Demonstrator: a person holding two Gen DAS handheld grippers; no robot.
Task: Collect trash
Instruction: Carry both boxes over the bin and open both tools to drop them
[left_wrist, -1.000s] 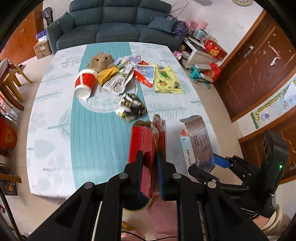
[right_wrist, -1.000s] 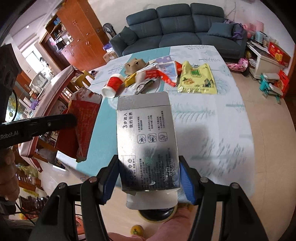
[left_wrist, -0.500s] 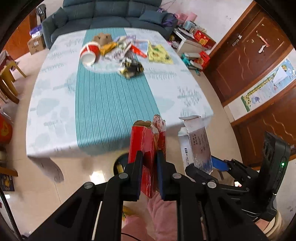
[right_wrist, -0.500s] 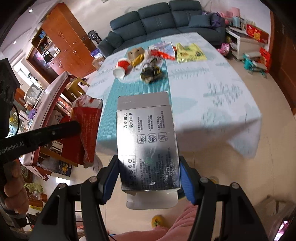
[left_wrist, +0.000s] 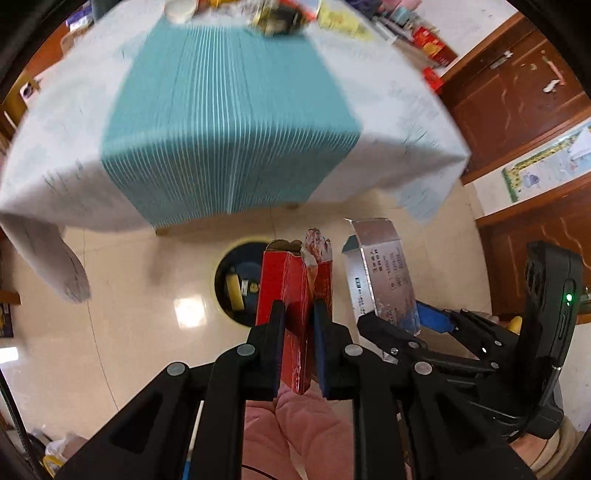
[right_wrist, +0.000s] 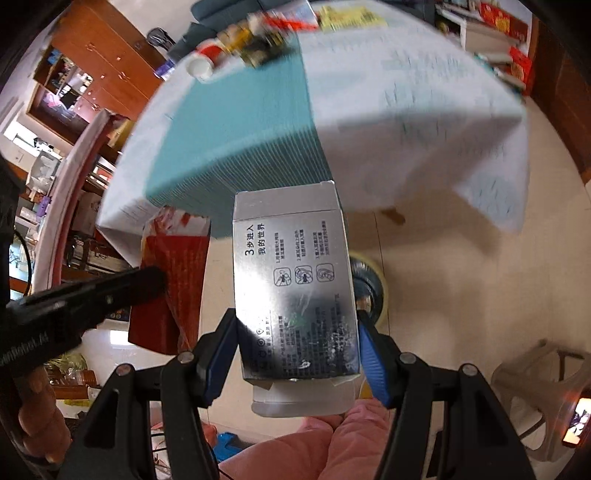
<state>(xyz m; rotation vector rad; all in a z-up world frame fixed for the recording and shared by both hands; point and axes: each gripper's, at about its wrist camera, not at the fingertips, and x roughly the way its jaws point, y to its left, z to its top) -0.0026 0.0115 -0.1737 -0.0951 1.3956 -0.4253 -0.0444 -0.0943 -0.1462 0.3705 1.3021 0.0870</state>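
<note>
Holding two pieces of trash above the floor, just off the table's near edge; left gripper (left_wrist: 299, 314) clamped on a flattened red carton (left_wrist: 291, 280), jaws pinched narrow around its lower part, torn top pointing away; right gripper (right_wrist: 297, 343) clamped on a silver box (right_wrist: 295, 291), blue pads pressed to both its sides, printed face up; round bin (left_wrist: 236, 280) on the tiled floor directly beyond the red carton, yellow item inside; table (left_wrist: 55, 155) with teal-striped cloth behind, blurred; remaining litter (right_wrist: 255, 40) at its far end; pink sleeve (left_wrist: 295, 432) below the fingers.
</note>
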